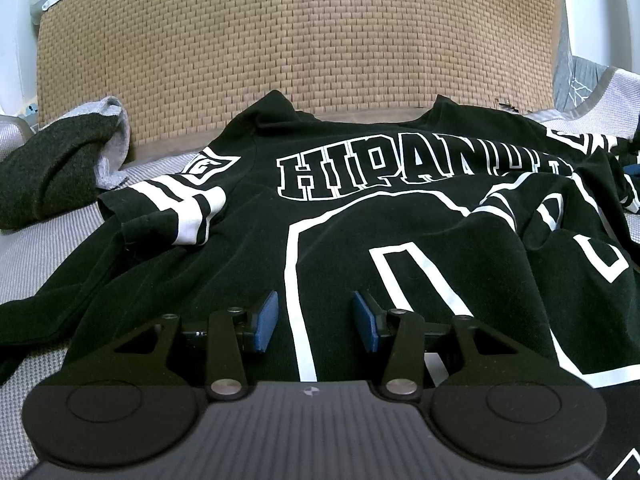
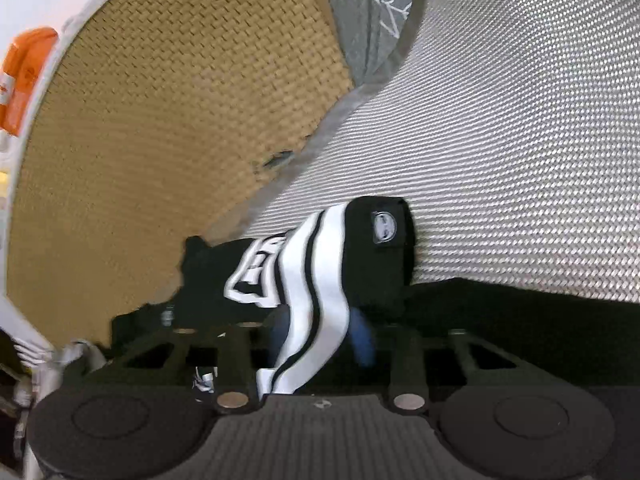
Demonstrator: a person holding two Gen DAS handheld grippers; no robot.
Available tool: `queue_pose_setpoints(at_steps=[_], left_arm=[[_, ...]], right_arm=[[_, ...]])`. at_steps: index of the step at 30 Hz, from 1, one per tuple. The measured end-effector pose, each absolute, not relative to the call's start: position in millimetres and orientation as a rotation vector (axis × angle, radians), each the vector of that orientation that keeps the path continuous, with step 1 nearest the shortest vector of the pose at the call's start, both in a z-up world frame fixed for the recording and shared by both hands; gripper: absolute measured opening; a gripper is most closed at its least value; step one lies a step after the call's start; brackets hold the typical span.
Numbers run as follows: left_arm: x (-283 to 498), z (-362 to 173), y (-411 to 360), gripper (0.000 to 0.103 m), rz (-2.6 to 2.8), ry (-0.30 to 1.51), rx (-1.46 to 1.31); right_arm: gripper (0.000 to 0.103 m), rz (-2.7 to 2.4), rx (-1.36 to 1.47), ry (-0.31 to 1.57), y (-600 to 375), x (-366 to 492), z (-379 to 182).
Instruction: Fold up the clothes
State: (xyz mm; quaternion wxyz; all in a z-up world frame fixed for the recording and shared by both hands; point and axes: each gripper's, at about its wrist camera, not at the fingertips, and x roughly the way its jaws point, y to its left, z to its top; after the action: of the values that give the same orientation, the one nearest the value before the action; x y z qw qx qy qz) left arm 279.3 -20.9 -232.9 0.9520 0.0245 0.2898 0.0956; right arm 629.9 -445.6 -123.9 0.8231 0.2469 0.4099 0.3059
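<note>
A black T-shirt [image 1: 360,208] with white block letters and a large outlined number lies spread, somewhat rumpled, on the woven grey cover. In the left wrist view my left gripper [image 1: 314,320] hovers just over its lower middle, blue pads [image 1: 266,320] apart and nothing between them. The shirt's left sleeve [image 1: 180,208] with white stripes lies flat. In the right wrist view, which is rolled and blurred, my right gripper [image 2: 320,332] is shut on the other striped sleeve [image 2: 316,280]. The sleeve's black cuff [image 2: 384,240] with a small patch sticks out past the pads.
A dark grey garment [image 1: 52,168] is bunched at the left beside the shirt. A tan woven panel [image 1: 296,40] rises behind. The grey woven cover [image 2: 520,140] stretches to the right. A grey cloth with white lines [image 2: 368,8] and an orange object [image 2: 24,76] lie farther off.
</note>
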Motion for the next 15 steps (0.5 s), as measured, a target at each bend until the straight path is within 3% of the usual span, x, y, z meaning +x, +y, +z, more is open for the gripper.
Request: queue_pose_setpoints(at_steps=[3,5,7,10,15], left_arm=[[279,-233,-20,0.046,0.194,0.589,0.047],[279,-233,-20,0.046,0.194,0.587,0.047],[279,-233,-20,0.046,0.194,0.587,0.048],[279,-233,-20,0.046,0.194,0.587,0.051],[279,-232,-20,0.046,0.195,0.587,0.052]], right_arm=[[0.017,0.618,0.488,0.846,-446,628,-121],[0.025,0.614,0.475,0.806,-453,621,-114],[0.041,0.617,0.471,0.795,-461,615,-112],[0.056,0.638,0.493,0.834,-469,608,-117],[0.059,0.697,0.524,0.874,-461,601,-127]])
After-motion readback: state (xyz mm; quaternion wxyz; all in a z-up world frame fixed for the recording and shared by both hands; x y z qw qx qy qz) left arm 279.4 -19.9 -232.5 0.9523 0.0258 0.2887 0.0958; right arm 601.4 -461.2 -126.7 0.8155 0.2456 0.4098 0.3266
